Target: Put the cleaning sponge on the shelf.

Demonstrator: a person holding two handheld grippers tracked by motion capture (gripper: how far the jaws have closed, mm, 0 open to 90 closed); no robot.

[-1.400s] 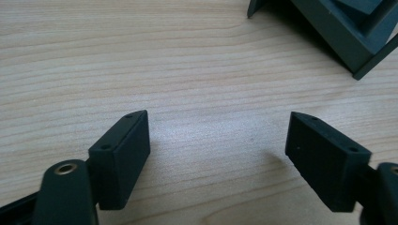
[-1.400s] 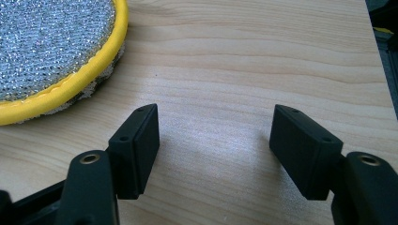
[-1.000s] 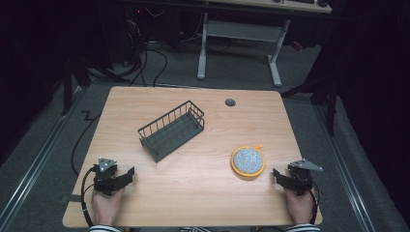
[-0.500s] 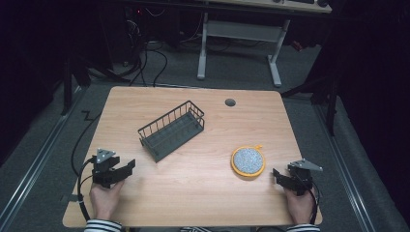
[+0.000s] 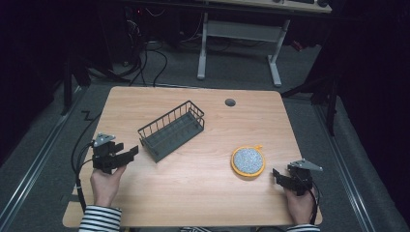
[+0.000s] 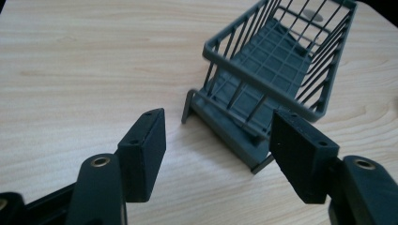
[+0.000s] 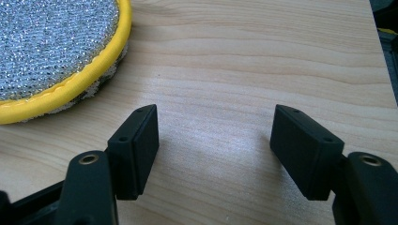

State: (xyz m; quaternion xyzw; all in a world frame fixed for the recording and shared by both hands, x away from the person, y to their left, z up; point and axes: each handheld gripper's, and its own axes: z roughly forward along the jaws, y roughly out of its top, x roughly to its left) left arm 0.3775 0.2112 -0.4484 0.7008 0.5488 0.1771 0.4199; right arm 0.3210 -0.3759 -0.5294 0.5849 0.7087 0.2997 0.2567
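Note:
A dark grey wire basket (image 5: 171,130) lies empty and askew on the wooden table (image 5: 193,193), left of centre. My left gripper (image 5: 129,152) hovers just left of the basket's near end, open; its jaws have just been closing a little with nothing between them. In the left gripper view the basket (image 6: 253,76) sits right ahead of the left gripper (image 6: 218,126). A round silver scouring pad with a yellow rim (image 5: 248,161) lies at the right. My right gripper (image 5: 277,175) rests open on the table just right of the scouring pad (image 7: 51,42), with bare wood between its jaws (image 7: 213,126).
A dark cable grommet (image 5: 230,102) sits near the table's far edge. Beyond the table stand a white desk frame (image 5: 239,31) and loose cables on the floor (image 5: 145,53). A black cable (image 5: 80,150) trails from the left gripper over the table's left edge.
My left gripper has risen off the table and moved farther up the table's left side, toward the basket's near end. The right gripper, the basket and the pad have stayed put.

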